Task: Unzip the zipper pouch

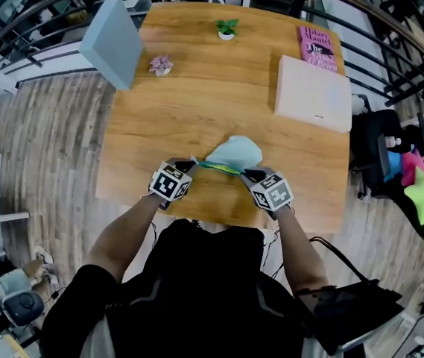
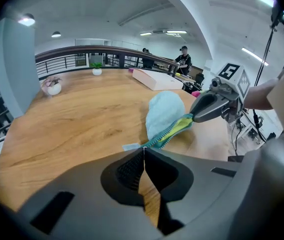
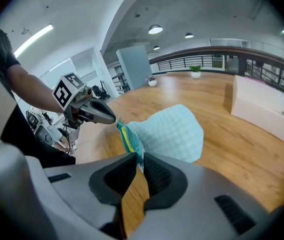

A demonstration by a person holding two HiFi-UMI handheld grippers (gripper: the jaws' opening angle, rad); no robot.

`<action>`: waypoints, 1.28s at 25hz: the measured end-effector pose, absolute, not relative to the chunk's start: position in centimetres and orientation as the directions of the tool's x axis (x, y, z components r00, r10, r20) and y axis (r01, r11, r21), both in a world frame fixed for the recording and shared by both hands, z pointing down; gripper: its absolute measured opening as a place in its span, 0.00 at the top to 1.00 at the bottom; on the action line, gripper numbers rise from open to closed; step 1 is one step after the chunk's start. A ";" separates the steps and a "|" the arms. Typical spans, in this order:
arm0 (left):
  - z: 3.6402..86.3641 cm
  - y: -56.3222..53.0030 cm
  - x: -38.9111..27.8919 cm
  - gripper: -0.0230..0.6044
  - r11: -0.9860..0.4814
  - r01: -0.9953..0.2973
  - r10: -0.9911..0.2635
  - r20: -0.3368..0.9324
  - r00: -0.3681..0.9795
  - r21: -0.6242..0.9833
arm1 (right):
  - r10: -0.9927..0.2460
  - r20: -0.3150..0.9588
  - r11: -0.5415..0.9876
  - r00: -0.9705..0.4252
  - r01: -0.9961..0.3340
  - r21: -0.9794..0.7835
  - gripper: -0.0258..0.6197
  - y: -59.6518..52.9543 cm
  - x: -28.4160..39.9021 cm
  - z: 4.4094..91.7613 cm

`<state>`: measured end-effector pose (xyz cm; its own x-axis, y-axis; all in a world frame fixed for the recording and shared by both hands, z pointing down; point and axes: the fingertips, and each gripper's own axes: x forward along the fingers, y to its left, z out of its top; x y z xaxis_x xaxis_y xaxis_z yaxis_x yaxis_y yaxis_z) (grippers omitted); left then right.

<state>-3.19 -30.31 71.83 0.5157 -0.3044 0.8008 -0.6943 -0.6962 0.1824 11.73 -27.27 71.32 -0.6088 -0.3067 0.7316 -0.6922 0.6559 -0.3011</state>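
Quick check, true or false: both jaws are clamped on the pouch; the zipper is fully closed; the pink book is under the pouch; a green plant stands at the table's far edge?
1. Left gripper and right gripper both clamp the pouch along its zipper line: true.
2. Zipper fully closed: false; yellow lining shows between its teal sides.
3. Pink book under the pouch: false; it lies at the far right corner.
4. Green plant at the table's far edge: true.

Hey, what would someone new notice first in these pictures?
A light blue pouch is stretched between the left gripper and right gripper, each shut on one end of its teal zipper, over the wooden table's near edge. Farther back, a pale pink box sits at right and a blue-grey panel at left.
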 end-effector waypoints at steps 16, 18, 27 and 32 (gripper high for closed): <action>74.7 -27.5 -3.7 0.91 -0.730 -0.654 -0.236 0.826 0.511 0.197 | -0.291 0.765 0.556 -0.575 -0.752 -0.354 0.87 -24.0 11.2 74.7; 74.7 -27.5 -3.7 0.91 -0.728 -0.657 -0.246 0.819 0.518 0.197 | -0.300 0.765 0.553 -0.570 -0.757 -0.348 0.86 -24.0 11.2 74.8; 73.5 -27.1 -3.6 0.91 -0.730 -0.660 -0.281 0.804 0.524 0.175 | -0.296 0.793 0.574 -0.532 -0.763 -0.297 0.78 -23.1 11.3 73.7; 69.8 -27.7 -2.8 0.91 -0.736 -0.655 -0.343 0.743 0.575 0.168 | -0.343 0.772 0.591 -0.535 -0.762 -0.266 0.77 -23.6 12.2 70.1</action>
<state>-2.80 -27.73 69.77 0.5752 -0.3427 0.7428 -0.6555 -0.7363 0.1679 12.20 -23.62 70.13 -0.5353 -0.3427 0.7720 -0.7616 0.5910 -0.2658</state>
